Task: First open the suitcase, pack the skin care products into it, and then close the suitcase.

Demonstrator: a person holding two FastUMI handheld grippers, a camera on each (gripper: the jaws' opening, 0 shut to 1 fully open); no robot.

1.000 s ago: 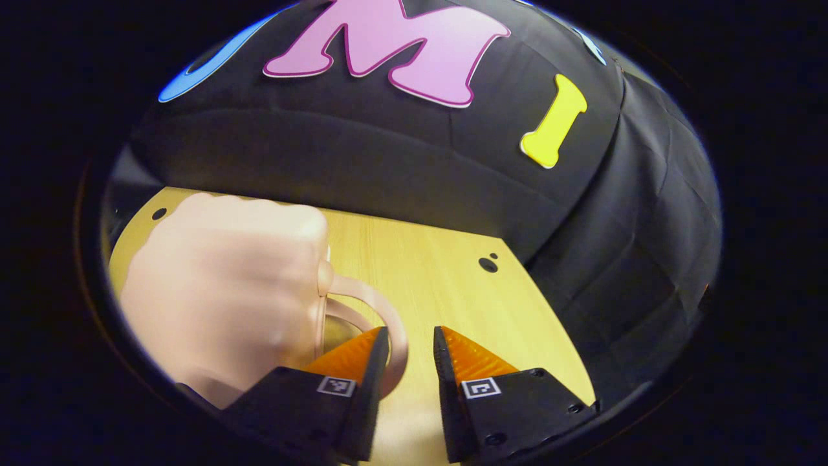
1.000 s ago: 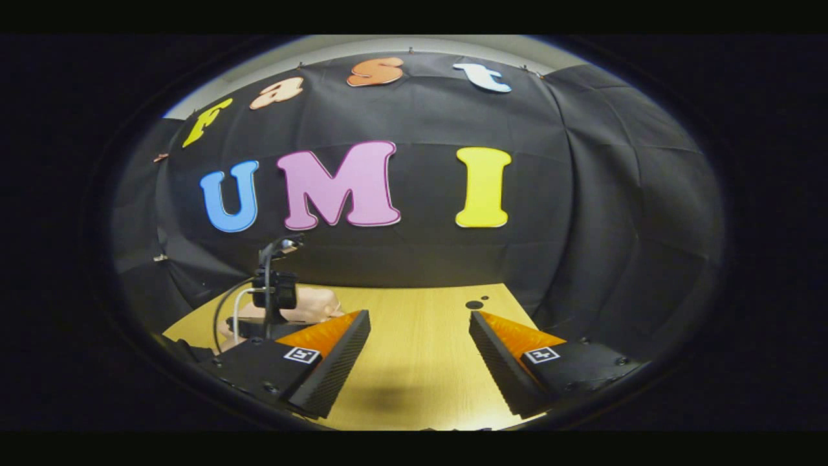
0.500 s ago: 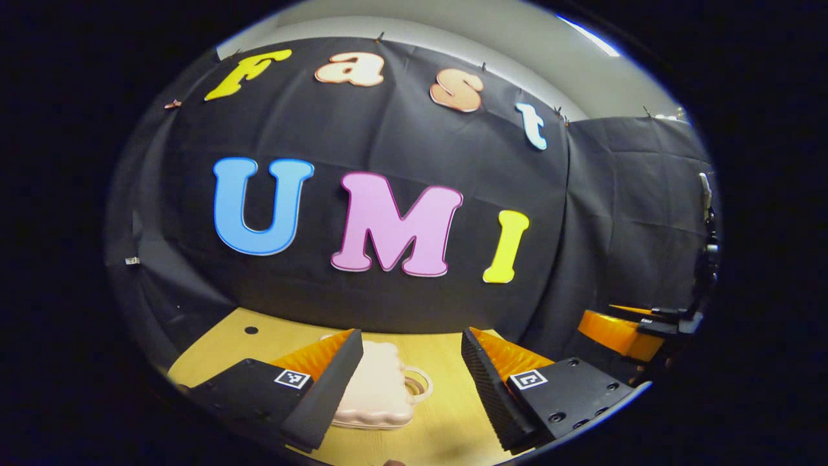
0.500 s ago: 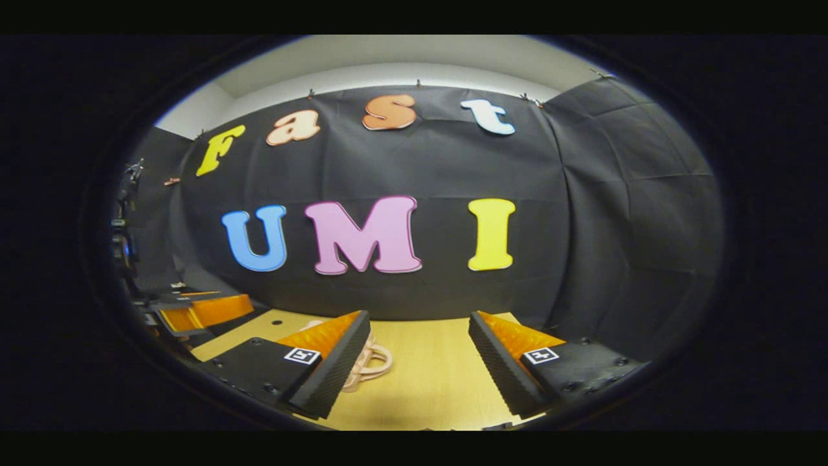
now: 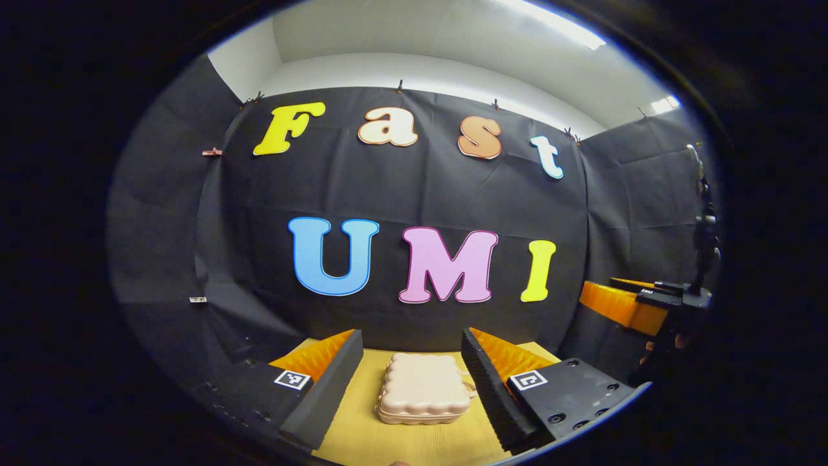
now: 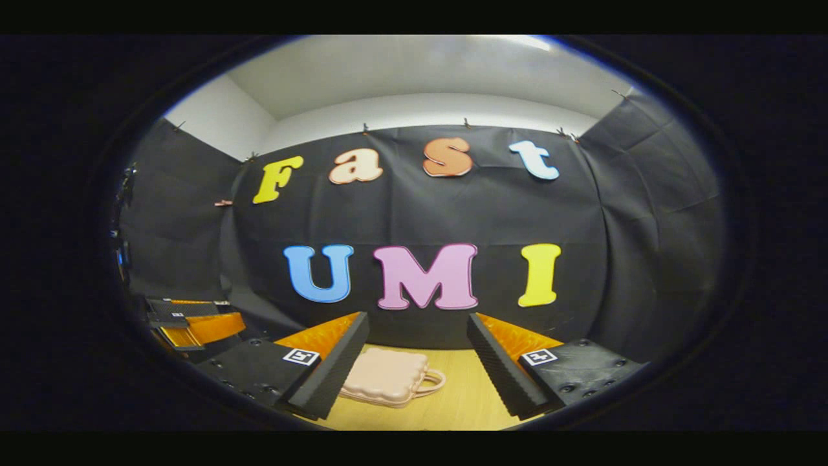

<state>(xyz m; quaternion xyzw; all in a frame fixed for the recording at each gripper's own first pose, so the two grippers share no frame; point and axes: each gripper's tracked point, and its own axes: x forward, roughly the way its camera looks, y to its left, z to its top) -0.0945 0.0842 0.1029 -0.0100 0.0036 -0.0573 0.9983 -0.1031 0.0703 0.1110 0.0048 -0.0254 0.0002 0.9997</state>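
I note suitcase [image 5: 424,396] flat on counter [image 5: 414,443], lid down, dead ahead of left tool [image 5: 411,362], handle pointing right. Right tool [image 6: 417,346] sees it left of centre. Both tools spread, empty, well above. Left nearer, I judge.

Bare table [image 5: 362,433] around closed suitcase [image 5: 424,388]

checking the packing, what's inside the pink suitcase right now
Cannot tell: the pink suitcase lies closed and flat on the wooden table, so its inside is covered. Nothing rests on its lid, and both hand-held grippers are clear of it.
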